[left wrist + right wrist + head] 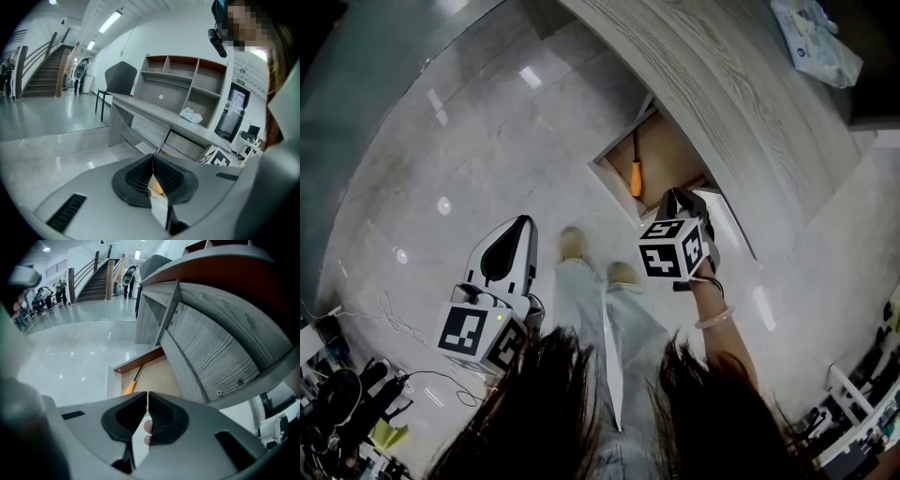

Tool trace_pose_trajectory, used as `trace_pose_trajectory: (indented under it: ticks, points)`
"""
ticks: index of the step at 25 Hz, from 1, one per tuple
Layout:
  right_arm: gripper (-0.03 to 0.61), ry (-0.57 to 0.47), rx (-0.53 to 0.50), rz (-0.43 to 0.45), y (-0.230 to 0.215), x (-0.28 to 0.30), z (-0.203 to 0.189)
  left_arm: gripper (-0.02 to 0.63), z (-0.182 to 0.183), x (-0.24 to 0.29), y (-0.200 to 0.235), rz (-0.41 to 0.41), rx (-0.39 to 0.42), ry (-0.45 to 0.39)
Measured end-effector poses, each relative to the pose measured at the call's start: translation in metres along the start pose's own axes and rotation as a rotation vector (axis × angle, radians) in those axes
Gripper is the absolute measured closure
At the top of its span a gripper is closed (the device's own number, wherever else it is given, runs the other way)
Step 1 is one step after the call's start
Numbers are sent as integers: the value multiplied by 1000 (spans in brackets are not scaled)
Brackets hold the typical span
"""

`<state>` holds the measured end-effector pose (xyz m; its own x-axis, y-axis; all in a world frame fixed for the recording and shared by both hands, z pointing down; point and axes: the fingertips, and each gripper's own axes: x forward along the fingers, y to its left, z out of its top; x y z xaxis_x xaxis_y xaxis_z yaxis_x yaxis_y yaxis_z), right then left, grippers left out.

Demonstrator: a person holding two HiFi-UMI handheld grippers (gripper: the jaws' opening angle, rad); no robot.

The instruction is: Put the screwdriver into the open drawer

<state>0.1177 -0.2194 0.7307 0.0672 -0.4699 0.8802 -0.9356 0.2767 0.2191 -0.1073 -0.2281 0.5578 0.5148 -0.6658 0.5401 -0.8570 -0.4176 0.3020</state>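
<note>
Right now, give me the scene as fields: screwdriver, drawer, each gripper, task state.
screwdriver: lying in the drawer, ungripped
drawer: open, under the desk
left gripper: jaws together, empty, over the floor
right gripper: jaws together, empty, by the drawer
task: looks done

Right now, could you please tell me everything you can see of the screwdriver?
The screwdriver has an orange handle and a thin dark shaft. It lies flat on the pale, wooden-looking bottom of the open drawer, near one wall. Neither gripper touches it; the right gripper hangs near the drawer, jaws together.
</note>
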Motion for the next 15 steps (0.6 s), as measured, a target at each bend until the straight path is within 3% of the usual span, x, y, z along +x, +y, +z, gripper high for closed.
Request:
trace_pose_trajectory:
  ticks: [15]
  points:
    - [548,-89,-4,33,3,-76,0,597,16,-51,-33,63,-34,-44]
